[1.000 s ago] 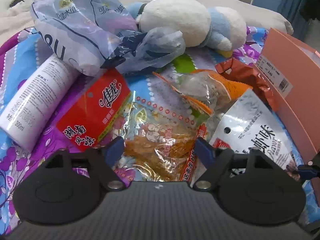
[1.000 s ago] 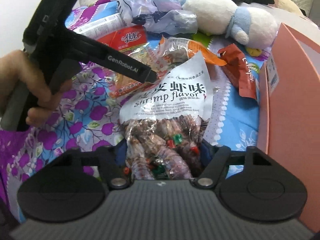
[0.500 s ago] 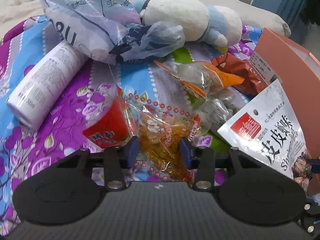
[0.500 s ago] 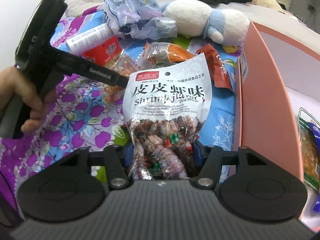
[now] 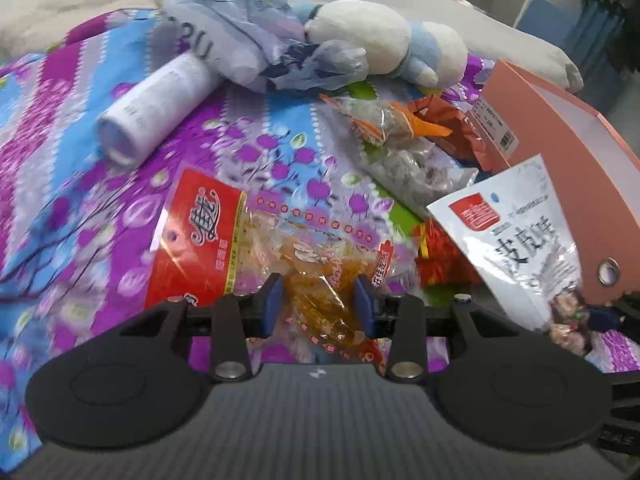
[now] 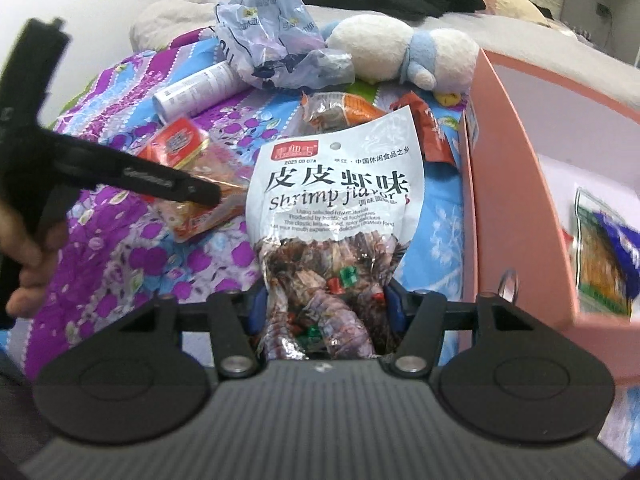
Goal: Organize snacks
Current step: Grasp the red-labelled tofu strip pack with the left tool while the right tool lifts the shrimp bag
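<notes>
My left gripper [image 5: 319, 305] is shut on a red and clear snack bag [image 5: 248, 248] of orange strips and holds it above the floral bedsheet. My right gripper [image 6: 325, 305] is shut on a white shrimp flavor bag [image 6: 334, 192], held upright just left of the pink box [image 6: 512, 184]. The shrimp bag also shows in the left wrist view [image 5: 516, 240], and the red bag in the right wrist view [image 6: 188, 172]. An orange and clear packet [image 5: 384, 124] and a brown packet [image 5: 448, 128] lie on the sheet near the box [image 5: 568, 160].
A white cylinder bottle [image 5: 156, 112], a crumpled plastic bag [image 5: 248, 32] and a white and blue plush toy [image 5: 384, 48] lie at the back of the bed. The pink box holds a green and blue snack pack [image 6: 604, 264].
My left gripper closed on the red snack bag and lifted it. My right gripper carried the shrimp bag up and toward the pink box, whose inside now shows.
</notes>
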Tool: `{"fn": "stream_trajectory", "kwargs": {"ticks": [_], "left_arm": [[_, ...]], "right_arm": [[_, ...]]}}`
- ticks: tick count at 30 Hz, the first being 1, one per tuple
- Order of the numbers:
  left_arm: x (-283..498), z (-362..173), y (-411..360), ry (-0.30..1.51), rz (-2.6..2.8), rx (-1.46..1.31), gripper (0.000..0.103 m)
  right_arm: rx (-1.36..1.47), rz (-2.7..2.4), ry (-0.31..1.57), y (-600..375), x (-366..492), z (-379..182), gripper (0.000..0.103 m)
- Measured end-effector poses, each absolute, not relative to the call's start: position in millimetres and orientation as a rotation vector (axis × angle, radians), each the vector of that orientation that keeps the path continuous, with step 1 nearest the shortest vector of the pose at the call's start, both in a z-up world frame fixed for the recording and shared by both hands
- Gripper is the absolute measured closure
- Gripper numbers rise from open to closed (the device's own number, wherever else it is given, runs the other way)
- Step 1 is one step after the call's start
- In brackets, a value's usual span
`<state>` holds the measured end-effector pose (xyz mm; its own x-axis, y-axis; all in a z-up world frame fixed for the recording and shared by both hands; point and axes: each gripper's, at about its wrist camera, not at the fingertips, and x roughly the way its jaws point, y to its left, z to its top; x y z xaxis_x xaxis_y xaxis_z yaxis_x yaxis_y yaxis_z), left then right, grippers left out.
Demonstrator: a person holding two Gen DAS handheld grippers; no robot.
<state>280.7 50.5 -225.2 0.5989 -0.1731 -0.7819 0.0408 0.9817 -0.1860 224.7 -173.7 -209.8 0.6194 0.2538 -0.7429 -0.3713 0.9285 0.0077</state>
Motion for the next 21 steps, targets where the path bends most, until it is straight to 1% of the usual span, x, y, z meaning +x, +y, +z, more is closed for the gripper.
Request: {"fn": "stream_trajectory", "kwargs": {"ticks": [6,15,16,18,20,21], "left_arm": [[233,-210,55,0.904,-0.082,-0.231,0.059],[187,-211,57,0.96,-0.026,-0.259,0.059],[183,-213,57,0.957,-0.028,-0.27,0.059],[178,-217,55,0.961,-0.022,-0.276,0.059],[175,-221,51,0.959,-0.02,-0.259,0.059],[173,-224,50,0.961,-0.022,-0.262,0.059]], "right_arm": [[-0.132,0.353,0.852,-168,205,-220,0.044],[-0.193,0.364,0.895,-154,185,-225,0.042],[-0.212,0.369,0.9,-153,183,-226,0.035],[-0.233,0.382,0.904,-154,176,-228,0.031],[-0.233,0.396,0.913,-157,169,-230,0.023],[-0.231,0.406,0.912,-159,165,-230,0.016]]}}
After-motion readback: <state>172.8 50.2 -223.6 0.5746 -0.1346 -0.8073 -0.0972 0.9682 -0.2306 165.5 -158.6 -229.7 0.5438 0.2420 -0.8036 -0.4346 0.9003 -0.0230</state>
